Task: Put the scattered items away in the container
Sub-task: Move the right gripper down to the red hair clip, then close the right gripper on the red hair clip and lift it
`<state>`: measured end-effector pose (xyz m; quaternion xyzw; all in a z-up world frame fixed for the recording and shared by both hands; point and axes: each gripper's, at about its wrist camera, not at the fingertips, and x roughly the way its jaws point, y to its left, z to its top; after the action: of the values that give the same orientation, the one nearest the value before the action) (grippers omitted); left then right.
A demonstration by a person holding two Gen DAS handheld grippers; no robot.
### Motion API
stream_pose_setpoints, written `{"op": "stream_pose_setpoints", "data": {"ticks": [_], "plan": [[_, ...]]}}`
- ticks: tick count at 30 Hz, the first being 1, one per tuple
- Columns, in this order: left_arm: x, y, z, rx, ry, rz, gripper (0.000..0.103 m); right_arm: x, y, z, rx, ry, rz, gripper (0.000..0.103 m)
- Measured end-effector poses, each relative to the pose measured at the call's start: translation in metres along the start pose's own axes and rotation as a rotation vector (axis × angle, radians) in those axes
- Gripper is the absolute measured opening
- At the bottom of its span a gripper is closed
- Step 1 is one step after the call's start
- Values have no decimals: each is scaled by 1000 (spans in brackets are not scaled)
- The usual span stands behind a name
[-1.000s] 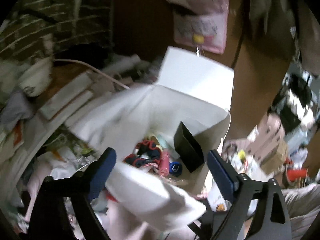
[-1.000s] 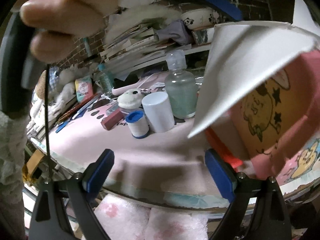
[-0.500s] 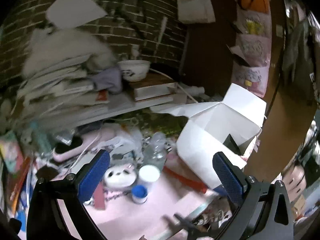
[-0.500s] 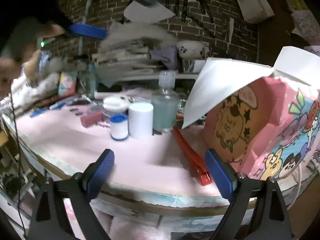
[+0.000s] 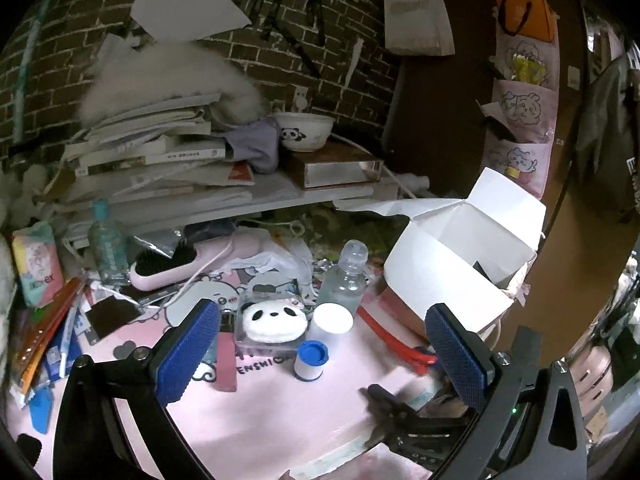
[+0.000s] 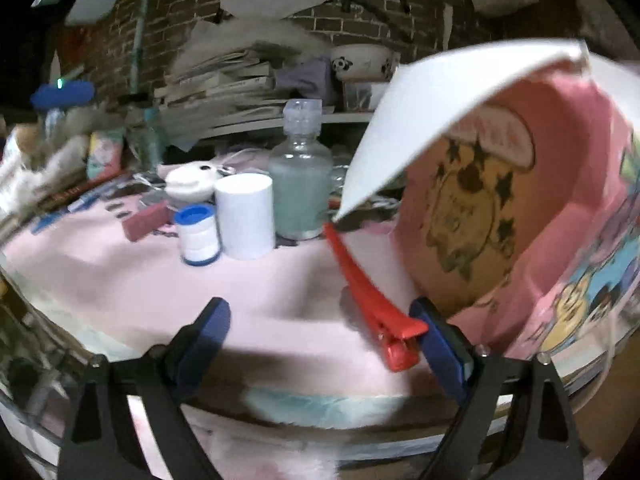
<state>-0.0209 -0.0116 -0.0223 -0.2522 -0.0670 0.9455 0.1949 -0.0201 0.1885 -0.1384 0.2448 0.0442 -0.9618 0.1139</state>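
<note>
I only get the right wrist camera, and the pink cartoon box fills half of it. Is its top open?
Observer: Yes. In the left wrist view the box has its white flaps up, and a dark item shows just inside.
Operator: What's behind the clear bottle?
Observer: A pink hairbrush lies back there, with its dark bristles showing.
Operator: And past the box?
Observer: A pink pocket organiser with cartoon animals hangs on the wall beyond it.
</note>
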Motion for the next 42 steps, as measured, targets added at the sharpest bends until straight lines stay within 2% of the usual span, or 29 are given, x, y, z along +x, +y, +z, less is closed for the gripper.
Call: {"op": "stream_pose_setpoints", "data": {"ticks": [2,3,6,7,10,26,31,42], "plan": [[1,-1,0,-3,3,-12,103,-1,2,-2,7,-8,23,61],[2,-1,0,-1,4,-11,103,-1,3,-2,7,-10,25,58],[4,-4,0,13,11,0,103,2,1,0,30,-12,28,37],[4,-5,0,18,14,4,103,3,-1,1,37,-12,27,27],[5,-6,0,19,15,2,103,3,-4,1,38,-14,27,17],[10,-5,-5,-1,40,-2,103,-26,3,-2,0,-97,26,16],[9,-4,-6,2,40,19,103,-38,7,-1,-7,-101,64,16],[4,6,-8,-27,41,33,103,-62,29,17,-63,-185,142,16]]}}
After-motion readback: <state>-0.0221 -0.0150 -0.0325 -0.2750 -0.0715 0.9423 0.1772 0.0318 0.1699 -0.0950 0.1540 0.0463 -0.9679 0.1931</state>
